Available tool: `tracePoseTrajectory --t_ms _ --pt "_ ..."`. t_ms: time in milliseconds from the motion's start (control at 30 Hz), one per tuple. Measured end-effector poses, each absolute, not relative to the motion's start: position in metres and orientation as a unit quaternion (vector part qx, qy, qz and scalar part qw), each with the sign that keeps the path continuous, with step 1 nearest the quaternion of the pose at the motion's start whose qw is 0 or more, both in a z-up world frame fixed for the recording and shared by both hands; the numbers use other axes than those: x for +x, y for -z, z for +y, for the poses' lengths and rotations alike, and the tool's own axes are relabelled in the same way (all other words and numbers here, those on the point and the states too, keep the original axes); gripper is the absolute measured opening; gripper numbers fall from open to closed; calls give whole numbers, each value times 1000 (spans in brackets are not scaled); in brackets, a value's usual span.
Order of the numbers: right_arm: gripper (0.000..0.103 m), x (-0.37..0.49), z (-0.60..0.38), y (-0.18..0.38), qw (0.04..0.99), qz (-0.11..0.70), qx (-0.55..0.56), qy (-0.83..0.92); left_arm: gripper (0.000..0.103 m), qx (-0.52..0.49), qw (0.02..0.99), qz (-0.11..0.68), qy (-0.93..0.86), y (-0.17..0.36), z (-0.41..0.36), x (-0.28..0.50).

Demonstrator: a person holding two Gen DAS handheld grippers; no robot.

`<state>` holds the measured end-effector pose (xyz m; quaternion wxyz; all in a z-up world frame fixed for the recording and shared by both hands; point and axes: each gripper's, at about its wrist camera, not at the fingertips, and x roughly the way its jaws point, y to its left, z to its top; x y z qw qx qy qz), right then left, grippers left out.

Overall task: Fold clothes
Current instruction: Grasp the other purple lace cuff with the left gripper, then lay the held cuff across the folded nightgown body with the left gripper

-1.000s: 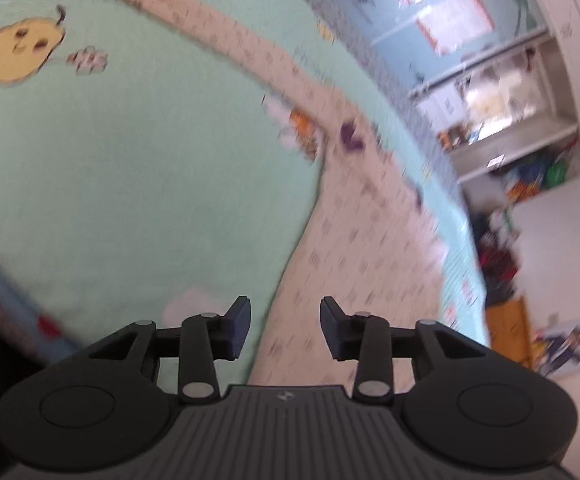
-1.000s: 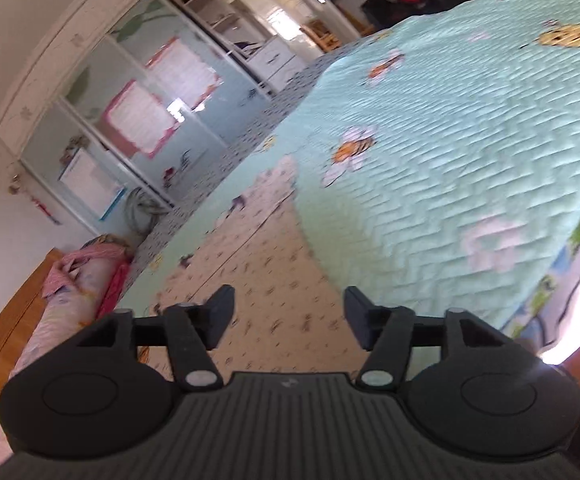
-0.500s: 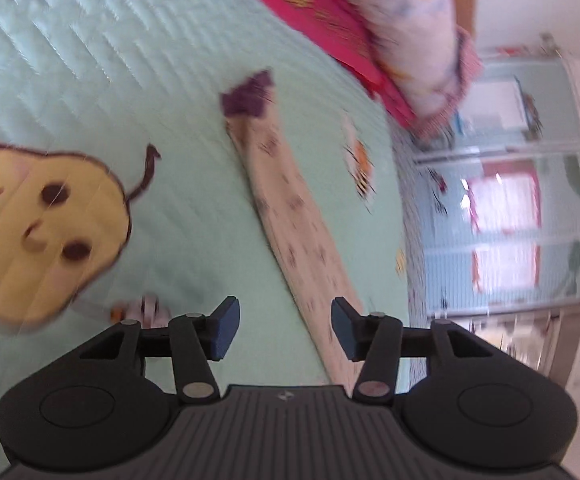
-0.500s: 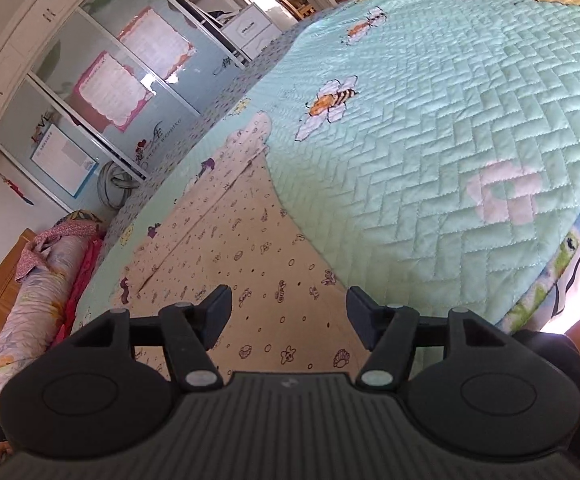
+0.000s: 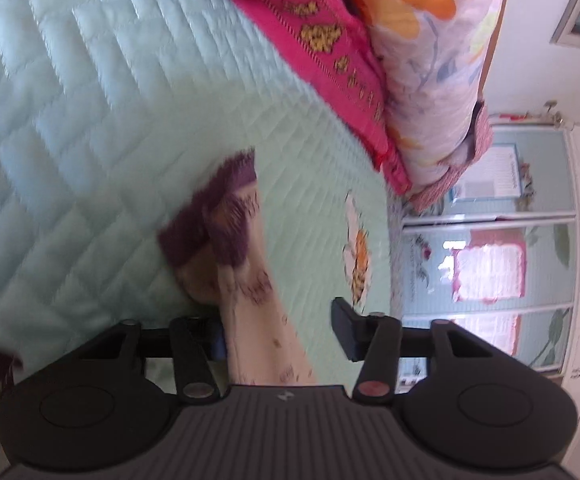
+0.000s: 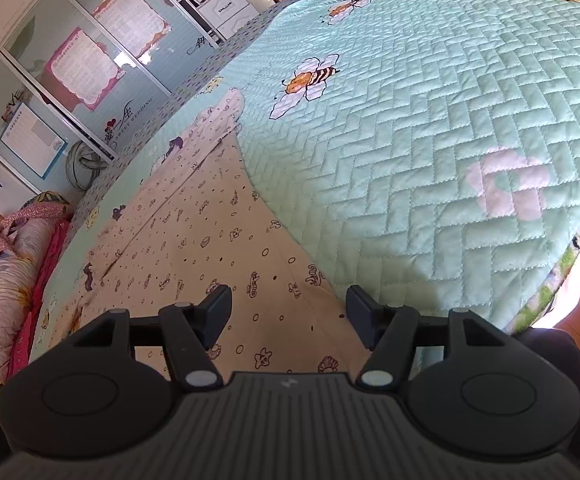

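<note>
I judge the printed garment [image 6: 193, 240] light and limp, best pinched at its purple cuff [image 5: 213, 216]; both my left gripper [image 5: 277, 334] and right gripper [image 6: 287, 312] stand wide, empty.

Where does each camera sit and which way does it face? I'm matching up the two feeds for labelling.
Left wrist: on the left claw, looking along its open fingers over the purple cuff of the cream printed garment toward the pillows; only the claw shows.
Right wrist: on the right claw, low over the garment's wide part, facing across the bedspread to the wardrobe; only the claw shows.
Shared: garment, bedspread, pillows, wardrobe.
</note>
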<state>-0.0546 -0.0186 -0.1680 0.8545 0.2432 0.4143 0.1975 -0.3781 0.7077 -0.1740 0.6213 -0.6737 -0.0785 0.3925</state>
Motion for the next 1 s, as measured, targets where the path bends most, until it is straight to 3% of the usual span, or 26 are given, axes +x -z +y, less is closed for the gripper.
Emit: tracePoseTrajectory --t_ms 33,67,100,400,567,1000 --pt "65 -55 -18 168 855 414 241 -197 30 -672 621 -77 -395 177 709 -380" --pt "66 -55 -17 168 856 414 238 -198 10 -671 622 -76 -397 179 709 -382" --pt "67 -55 -17 168 857 413 235 -199 5 -670 624 -69 -396 182 709 -382" --pt "69 -55 -20 169 853 412 248 -202 3 -640 647 -57 -411 159 711 -372" --pt "70 -55 -24 171 847 412 265 -205 3 -603 683 -38 -410 117 706 -347" --pt "73 -47 -52 182 801 416 367 -228 3 -490 818 17 -301 -21 619 -178"
